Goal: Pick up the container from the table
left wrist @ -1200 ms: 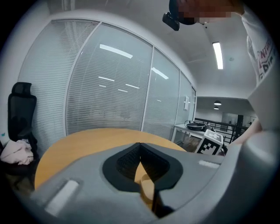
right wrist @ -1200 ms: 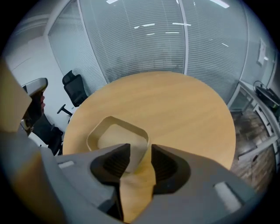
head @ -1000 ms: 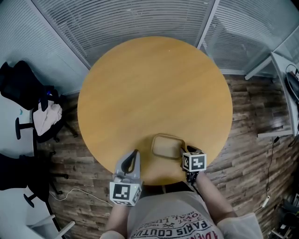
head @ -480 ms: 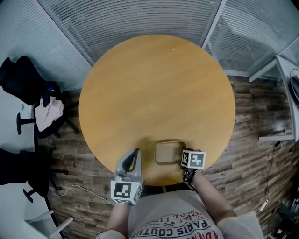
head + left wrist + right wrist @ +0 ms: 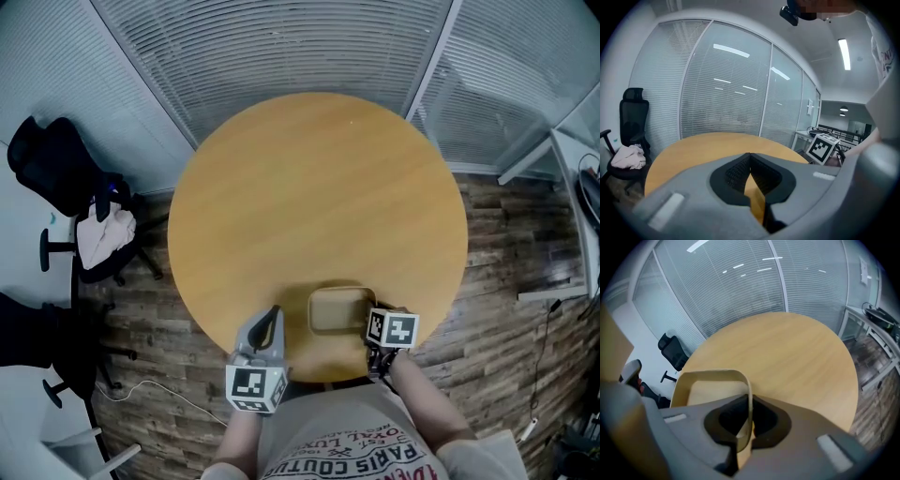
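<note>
A shallow tan container (image 5: 339, 309) with rounded corners sits near the front edge of the round wooden table (image 5: 319, 187). My right gripper (image 5: 373, 319) is at its right side. In the right gripper view its jaws are closing the last bit, and the right gripper (image 5: 749, 413) pinches the container's (image 5: 712, 376) thin wall between its pads. My left gripper (image 5: 273, 311) hovers left of the container, apart from it. The left gripper (image 5: 750, 157) is shut, tips together, with nothing between them.
An office chair draped with pale cloth (image 5: 103, 230) and a black chair (image 5: 52, 169) stand left of the table. Blinds cover glass walls behind. A white desk (image 5: 572, 159) is at the right, and a cable (image 5: 150, 386) lies on the wood floor.
The container has turned slightly, from skewed to square-on, and sits a little nearer the table's front edge with the right gripper at its side. The left gripper has stayed put.
</note>
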The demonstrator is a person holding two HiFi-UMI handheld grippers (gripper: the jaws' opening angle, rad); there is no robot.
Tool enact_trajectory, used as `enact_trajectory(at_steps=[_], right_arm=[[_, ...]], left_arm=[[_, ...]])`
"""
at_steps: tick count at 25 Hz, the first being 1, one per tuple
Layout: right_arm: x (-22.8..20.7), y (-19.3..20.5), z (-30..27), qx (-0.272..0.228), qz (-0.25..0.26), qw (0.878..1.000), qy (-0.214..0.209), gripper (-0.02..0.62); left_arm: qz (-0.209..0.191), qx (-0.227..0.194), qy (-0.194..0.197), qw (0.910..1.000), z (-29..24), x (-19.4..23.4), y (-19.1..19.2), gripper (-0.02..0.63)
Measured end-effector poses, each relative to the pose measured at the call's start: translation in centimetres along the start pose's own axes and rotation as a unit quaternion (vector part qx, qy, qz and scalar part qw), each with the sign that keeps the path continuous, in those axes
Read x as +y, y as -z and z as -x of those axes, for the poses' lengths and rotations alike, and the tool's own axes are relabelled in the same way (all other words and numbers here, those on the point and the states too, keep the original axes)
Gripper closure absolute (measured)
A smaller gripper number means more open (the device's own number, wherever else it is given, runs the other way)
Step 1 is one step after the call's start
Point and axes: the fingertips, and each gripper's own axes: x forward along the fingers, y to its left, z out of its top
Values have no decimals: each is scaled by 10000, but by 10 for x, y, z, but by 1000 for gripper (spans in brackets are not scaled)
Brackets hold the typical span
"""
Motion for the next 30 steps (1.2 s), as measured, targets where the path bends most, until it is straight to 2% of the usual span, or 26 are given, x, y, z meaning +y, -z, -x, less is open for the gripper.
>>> enact_trajectory(at_steps=[5,9,12,16,25,27,30], right_arm=[[24,-56,38,-811,470,9954,-213,589],[58,-97,80,-1665,889,9799,-649,589],[83,-125,116,-2400,1273,9588,-829,589],[110,-152,156,-3262,1909,9216,-884,589],[139,-174,214,-4641,2737,8374,-922,589],[141,-176,221,-4794,2794,8264,-962,589],[140,-176,227,-4875,2740,8227,-1024,589]], left_arm=[[-91,-111,-167,9998,7,3,-21,604],[-202,-323,-237,9990,16,4,-42,604],[-303,-526,-242,9979,23,4,-60,604],[-434,-740,-304,9959,31,8,-79,604],[-740,-1207,-565,9883,36,24,-127,604],[-773,-1308,-615,9865,35,26,-136,604],[-828,-1428,-619,9843,35,25,-144,604]])
